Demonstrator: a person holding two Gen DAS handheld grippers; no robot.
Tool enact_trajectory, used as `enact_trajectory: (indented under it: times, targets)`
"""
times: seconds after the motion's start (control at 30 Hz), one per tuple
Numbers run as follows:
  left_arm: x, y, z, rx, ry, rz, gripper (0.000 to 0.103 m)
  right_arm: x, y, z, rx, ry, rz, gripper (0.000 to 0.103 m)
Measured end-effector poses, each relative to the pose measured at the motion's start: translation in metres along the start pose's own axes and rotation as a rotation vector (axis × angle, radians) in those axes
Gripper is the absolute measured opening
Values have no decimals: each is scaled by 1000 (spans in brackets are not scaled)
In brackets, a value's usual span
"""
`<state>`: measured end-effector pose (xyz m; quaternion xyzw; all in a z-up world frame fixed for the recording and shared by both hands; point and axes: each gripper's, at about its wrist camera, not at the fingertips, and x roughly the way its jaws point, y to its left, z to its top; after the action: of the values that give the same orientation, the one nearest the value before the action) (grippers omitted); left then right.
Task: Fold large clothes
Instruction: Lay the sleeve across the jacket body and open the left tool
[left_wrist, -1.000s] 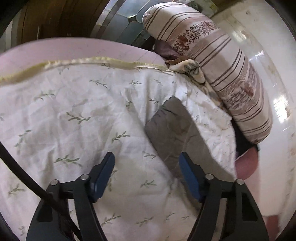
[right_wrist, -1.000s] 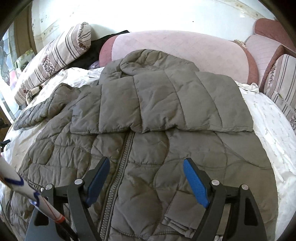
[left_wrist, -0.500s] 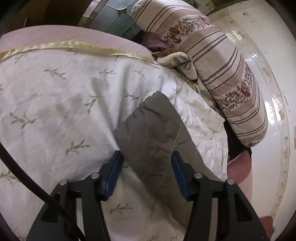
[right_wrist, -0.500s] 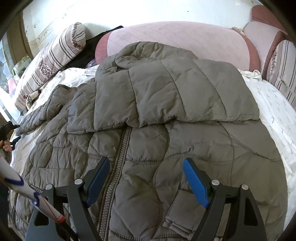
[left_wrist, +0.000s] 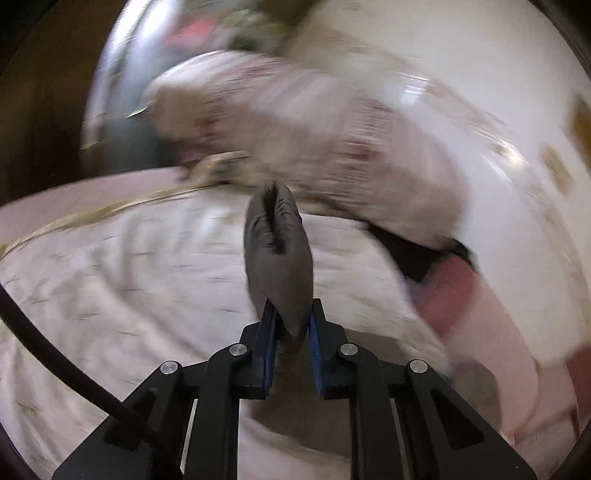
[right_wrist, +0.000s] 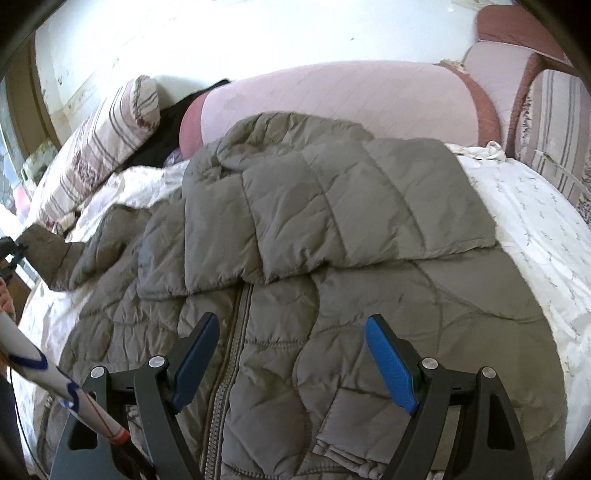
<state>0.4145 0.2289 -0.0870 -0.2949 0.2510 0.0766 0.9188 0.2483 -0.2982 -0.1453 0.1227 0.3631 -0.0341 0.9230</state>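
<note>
A grey quilted puffer jacket (right_wrist: 332, 280) lies spread on the bed, zip (right_wrist: 229, 354) up, with one sleeve folded across its chest. My left gripper (left_wrist: 291, 321) is shut on the cuff of the other sleeve (left_wrist: 277, 247) and holds it lifted off the bedspread; that raised sleeve also shows in the right wrist view (right_wrist: 55, 254) at the far left. My right gripper (right_wrist: 291, 354) is open and empty, hovering over the jacket's lower front.
A white leaf-print bedspread (right_wrist: 535, 236) covers the bed. A striped bolster pillow (right_wrist: 99, 155) lies at the left, blurred in the left wrist view (left_wrist: 314, 140). A pink padded headboard (right_wrist: 351, 99) stands behind, and a striped cushion (right_wrist: 554, 122) at right.
My left gripper closed on the sleeve cuff and lifted it off the bedspread, moving fast enough to blur the view. My right gripper stayed open and moved a little toward the jacket.
</note>
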Motion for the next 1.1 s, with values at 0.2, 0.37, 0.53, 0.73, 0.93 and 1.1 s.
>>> enact_trajectory:
  times: [0.2, 0.37, 0.53, 0.73, 0.93, 1.1]
  targets:
    - [-28, -149, -85, 339, 101, -268, 15, -14, -13, 4, 55, -44, -25, 86]
    - [-16, -219, -194, 618, 272, -351, 16, -21, -35, 8, 139, -63, -62, 86]
    - [16, -233, -272, 774, 438, -251, 19, -24, -56, 11, 226, -59, -57, 86]
    - [-6, -247, -278, 868, 397, -263, 75, -24, -66, 11, 295, -38, -4, 86]
    - [-61, -258, -246, 827, 303, -369, 75, -31, -64, 13, 300, -57, 15, 86]
    - [-99, -239, -173, 617, 120, -188, 82, -36, -62, 11, 311, -48, 51, 86]
